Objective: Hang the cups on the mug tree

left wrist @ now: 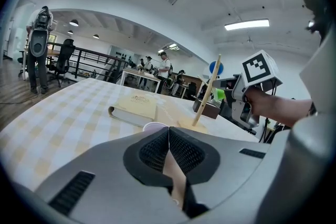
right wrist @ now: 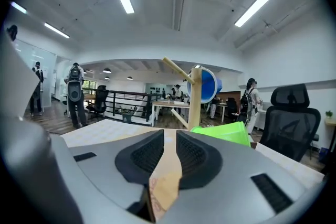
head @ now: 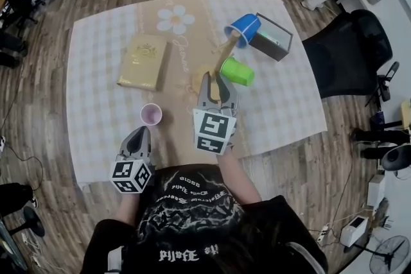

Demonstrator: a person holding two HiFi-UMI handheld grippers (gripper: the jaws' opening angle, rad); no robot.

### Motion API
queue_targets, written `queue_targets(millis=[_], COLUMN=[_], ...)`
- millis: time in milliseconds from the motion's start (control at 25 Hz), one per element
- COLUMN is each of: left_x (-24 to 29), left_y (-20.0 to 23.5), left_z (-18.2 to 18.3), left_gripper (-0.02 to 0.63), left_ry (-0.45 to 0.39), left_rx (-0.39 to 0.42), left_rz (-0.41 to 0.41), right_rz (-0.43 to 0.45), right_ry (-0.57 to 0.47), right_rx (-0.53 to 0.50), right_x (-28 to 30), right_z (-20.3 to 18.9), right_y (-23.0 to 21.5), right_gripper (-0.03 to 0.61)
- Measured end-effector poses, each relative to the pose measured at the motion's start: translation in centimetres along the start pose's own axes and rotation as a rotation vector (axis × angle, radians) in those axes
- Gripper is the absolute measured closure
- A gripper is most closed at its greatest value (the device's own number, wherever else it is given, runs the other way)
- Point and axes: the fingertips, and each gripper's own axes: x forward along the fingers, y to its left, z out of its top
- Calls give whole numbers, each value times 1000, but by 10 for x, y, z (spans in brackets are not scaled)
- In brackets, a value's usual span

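Cloth in a pale check covers the table (head: 96,42), and on it stands the wooden mug tree (head: 215,61), the largest of the task's things. The blue cup (head: 243,29) already hangs high on the tree, mouth turned sideways, so that one looks done. The green cup (head: 237,71) sits lower on the tree's right side, tipped over and close against the post. It appears to be on a low peg (its handle is hidden, so I cannot be sure it is hooked). The right gripper (head: 215,81) is just beside it, its jaws a little apart with nothing between them, which I read as a cup let go. One cup is left: the small lilac cup (head: 151,114) stands upright on the cloth, well apart from the tree and just ahead of the left gripper (head: 141,133), whose jaws are pressed together and empty. By my judgement roughly two thirds is finished, with this last cup to be picked up and hung.
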Motion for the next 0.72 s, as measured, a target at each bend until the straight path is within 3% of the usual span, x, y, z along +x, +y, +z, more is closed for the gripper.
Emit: queue_targets(millis=[200, 440, 560, 720], left_x=[-4, 2, 13, 32], left_y=[-1, 30, 42, 49], left_z=[13, 13, 3, -5], left_gripper=[592, 580, 465, 423], left_ry=[-43, 25, 115, 184], left_rx=[-71, -166, -238, -387], left_rz=[-42, 38, 48, 25], right_rz=[125, 160, 142, 110], right_ry=[55, 165, 211, 286], right_rx=[3, 42, 52, 73], right_x=[-16, -38, -49, -66], right_z=[-30, -80, -101, -132], right_y=[9, -8, -22, -42], right_gripper=[554, 571, 571, 571])
